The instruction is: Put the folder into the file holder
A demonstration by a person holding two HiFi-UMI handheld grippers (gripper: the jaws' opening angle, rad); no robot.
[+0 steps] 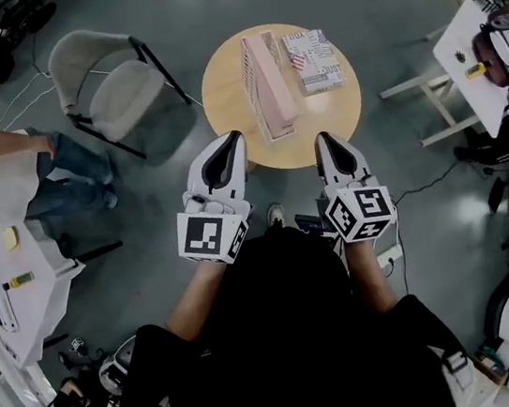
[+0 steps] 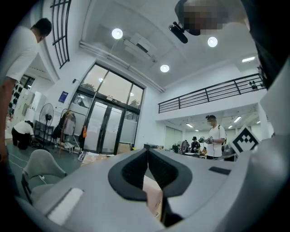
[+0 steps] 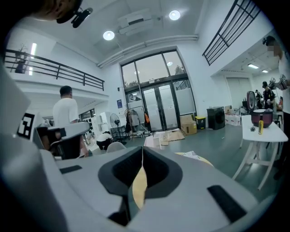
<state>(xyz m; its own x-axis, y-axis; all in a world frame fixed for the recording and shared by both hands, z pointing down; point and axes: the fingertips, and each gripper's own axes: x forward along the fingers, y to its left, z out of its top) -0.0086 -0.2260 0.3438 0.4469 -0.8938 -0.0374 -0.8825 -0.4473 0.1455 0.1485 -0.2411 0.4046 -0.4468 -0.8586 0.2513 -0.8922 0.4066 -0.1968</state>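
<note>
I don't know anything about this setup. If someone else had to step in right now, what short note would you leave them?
Left gripper: shut, empty, at the near edge of the round table.
Right gripper: shut, empty, also at the near edge.
Things: the pink file holder sits mid-table. The folder, with a printed cover, lies flat just to its right.
Done: nothing yet, as the folder is outside the holder.
Left: open a gripper, pick up the folder, probably with the right one since it is nearer, and slide it into the holder.

The left gripper (image 2: 148, 152) body hides most of the pink file holder (image 2: 151, 196).
</note>
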